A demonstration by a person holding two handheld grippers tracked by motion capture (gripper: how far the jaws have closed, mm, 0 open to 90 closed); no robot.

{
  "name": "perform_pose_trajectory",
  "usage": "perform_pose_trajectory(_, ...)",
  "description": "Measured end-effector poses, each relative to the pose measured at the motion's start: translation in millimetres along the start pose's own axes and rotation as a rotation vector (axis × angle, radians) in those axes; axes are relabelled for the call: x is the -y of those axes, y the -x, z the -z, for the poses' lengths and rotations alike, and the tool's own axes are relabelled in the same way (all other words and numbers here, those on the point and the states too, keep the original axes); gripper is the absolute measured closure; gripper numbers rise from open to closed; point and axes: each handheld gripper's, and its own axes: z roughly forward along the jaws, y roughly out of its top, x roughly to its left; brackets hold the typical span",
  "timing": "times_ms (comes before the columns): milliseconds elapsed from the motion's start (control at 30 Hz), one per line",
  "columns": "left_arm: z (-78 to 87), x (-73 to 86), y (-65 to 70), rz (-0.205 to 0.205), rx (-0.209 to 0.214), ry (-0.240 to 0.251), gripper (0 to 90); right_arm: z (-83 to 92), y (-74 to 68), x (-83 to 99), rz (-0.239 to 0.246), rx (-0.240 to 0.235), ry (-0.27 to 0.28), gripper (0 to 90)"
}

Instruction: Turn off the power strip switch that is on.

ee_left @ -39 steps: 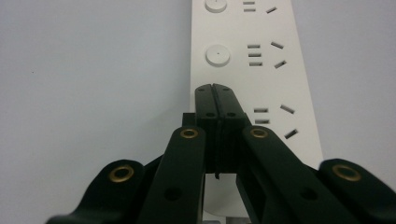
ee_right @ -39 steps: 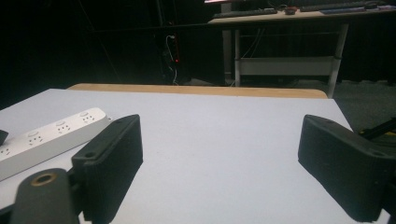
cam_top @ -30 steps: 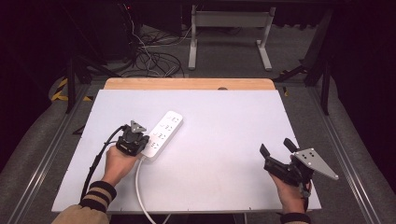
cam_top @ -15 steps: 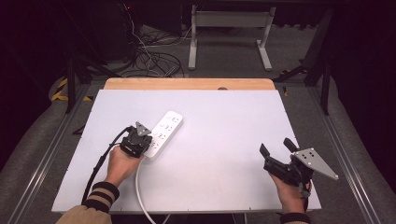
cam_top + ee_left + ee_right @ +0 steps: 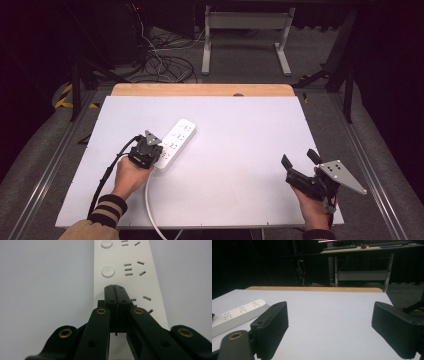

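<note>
Two grippers — left gripper (image 5: 115,287) closed, tips over the power strip (image 5: 125,272); right gripper (image 5: 329,325) wide open, well apart.

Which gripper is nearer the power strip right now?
Left. The left gripper, jaws shut, sits over the near end of the power strip, tips above its sockets. The right gripper, jaws open, is well off toward the table's right near corner.

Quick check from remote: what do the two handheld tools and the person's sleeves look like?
Both tools, left and right, are black with brass-coloured rivets. Each carries a grey three-cornered plate. A black cable trails from the left. The left sleeve has a dark striped cuff.
</note>
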Motion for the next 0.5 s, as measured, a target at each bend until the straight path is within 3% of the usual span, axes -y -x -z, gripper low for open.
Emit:
perform_pose_trajectory(367, 0.9, 1.2, -0.8, -0.001, 0.007, 0.003, 90.0, -3.9, -3.4, 0.1, 0.005, -0.012, -0.008, 14.5)
perform_pose_trajectory(500, 1.3, 3.1, -2.3, 0.020, 0.015, 0.016, 90.0, -3.3, -2.2, -0.5, 0.000, -0.012, -0.005, 14.5)
